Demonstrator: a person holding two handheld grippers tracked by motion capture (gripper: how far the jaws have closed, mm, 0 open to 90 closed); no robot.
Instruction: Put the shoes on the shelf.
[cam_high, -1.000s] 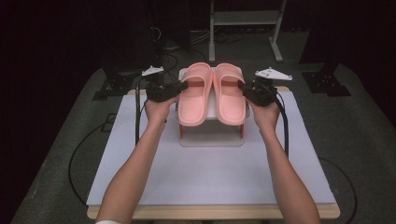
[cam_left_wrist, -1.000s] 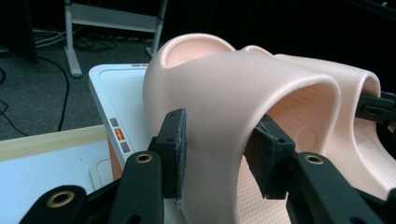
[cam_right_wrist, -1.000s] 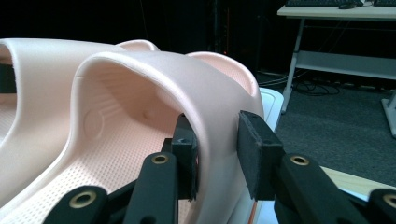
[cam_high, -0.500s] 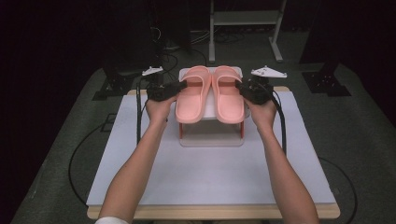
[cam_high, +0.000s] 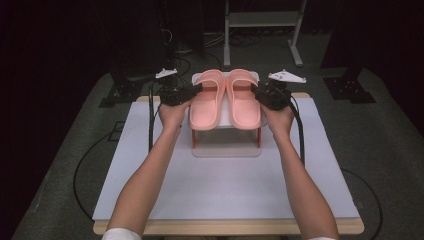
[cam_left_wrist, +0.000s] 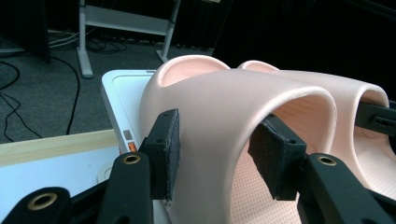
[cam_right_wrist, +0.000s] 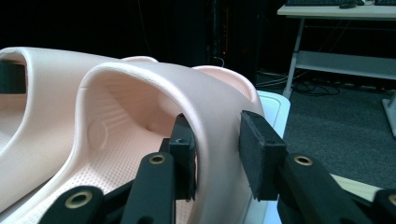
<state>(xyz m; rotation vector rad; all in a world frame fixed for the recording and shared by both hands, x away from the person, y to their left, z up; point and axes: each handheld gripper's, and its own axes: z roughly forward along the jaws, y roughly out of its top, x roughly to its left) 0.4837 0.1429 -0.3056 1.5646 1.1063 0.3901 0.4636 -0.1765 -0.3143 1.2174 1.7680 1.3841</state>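
Observation:
Two pink slides lie side by side on a small white-topped rack (cam_high: 226, 121) with orange legs. The left slide (cam_high: 207, 102) has its strap (cam_left_wrist: 224, 107) between the pads of my left gripper (cam_high: 199, 89) (cam_left_wrist: 219, 156). Those jaws have just been opening, and the pads now stand close beside the strap wall, one outside and one under the arch. My right gripper (cam_high: 256, 92) (cam_right_wrist: 217, 156) is shut on the outer strap wall (cam_right_wrist: 215, 107) of the right slide (cam_high: 243, 102).
The rack stands at the far middle of a white mat (cam_high: 220, 180) on a wooden table (cam_high: 225, 227). Cables trail off both grippers. On the dark carpet behind are a metal frame (cam_high: 260, 20) and black stands (cam_high: 350, 90).

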